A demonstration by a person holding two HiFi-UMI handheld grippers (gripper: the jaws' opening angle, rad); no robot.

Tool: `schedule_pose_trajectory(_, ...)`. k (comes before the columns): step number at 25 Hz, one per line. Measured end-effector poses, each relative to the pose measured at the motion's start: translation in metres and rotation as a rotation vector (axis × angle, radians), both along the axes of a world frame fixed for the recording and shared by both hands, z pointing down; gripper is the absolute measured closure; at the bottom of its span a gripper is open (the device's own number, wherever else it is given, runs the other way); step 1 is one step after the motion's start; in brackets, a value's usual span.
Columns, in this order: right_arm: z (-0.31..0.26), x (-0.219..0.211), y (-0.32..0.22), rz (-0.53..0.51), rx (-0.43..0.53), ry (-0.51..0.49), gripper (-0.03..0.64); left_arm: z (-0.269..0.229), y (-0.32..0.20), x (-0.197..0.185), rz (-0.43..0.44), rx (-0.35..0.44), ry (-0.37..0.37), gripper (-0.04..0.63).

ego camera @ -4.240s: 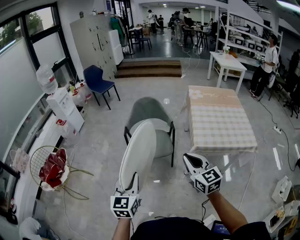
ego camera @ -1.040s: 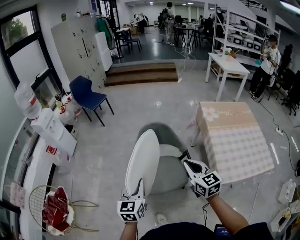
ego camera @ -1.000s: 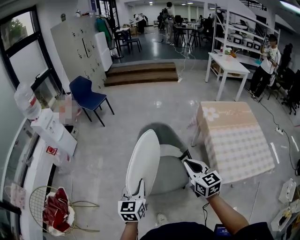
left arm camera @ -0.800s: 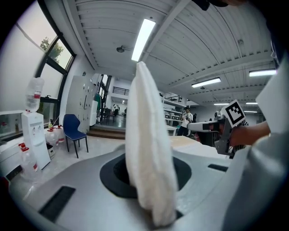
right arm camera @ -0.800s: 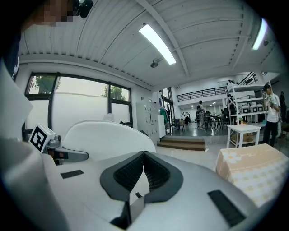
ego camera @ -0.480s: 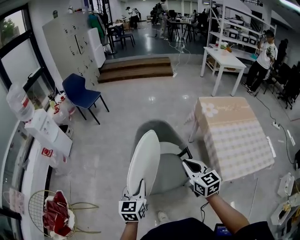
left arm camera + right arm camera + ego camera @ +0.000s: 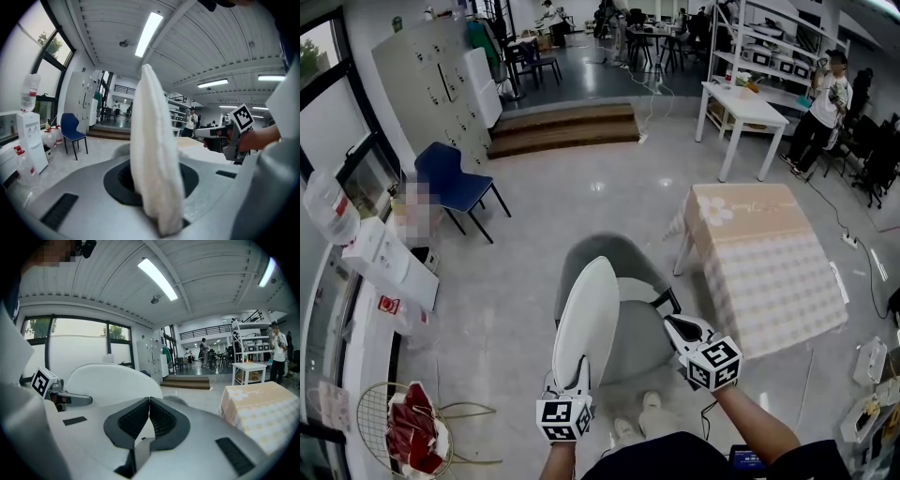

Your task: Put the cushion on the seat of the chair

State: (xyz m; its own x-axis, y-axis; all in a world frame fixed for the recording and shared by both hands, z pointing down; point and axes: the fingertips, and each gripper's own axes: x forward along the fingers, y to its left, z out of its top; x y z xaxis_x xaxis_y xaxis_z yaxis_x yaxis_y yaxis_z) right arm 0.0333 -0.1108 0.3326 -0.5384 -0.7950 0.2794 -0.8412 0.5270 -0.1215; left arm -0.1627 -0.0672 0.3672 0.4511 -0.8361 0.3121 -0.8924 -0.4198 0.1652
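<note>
A white oval cushion [image 7: 587, 319] stands on edge over the grey chair [image 7: 602, 258], just above the left part of its seat [image 7: 636, 342]. My left gripper [image 7: 570, 377] is shut on the cushion's near lower edge. In the left gripper view the cushion [image 7: 153, 164] rises straight up from between the jaws. My right gripper [image 7: 673, 325] hovers at the right side of the chair, apart from the cushion, shut with nothing in it. In the right gripper view its pads [image 7: 140, 414] meet and the cushion [image 7: 110, 380] shows at the left.
A table with a checked cloth [image 7: 759, 262] stands close on the chair's right. A blue chair [image 7: 448, 178], a water dispenser [image 7: 382, 267] and a wire basket [image 7: 403, 427] line the left wall. My shoes [image 7: 639, 417] are just before the chair. A white table [image 7: 741, 101] and people stand far back.
The chair has come closer under me and my shoes have come into view. Both grippers have sunk a little towards the seat. The cushion stays upright in the left gripper.
</note>
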Motion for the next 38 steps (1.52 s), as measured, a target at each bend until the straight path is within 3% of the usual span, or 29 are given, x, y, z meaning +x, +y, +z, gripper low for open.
schedule_pose_trajectory(15,0.029,0.024,-0.044,-0.006,-0.069,-0.011,0.597,0.034,-0.044,0.028,0.007,-0.088,0.003,0.528)
schedule_pose_trajectory(24,0.059,0.025,-0.063,-0.016,-0.133,-0.006,0.597,0.073,-0.057,0.029,0.012,-0.167,-0.058,0.528)
schedule_pose_trajectory(38,0.115,0.018,-0.061,-0.028,-0.238,-0.030,0.597,0.122,-0.068,0.044,0.068,-0.222,-0.135,0.528)
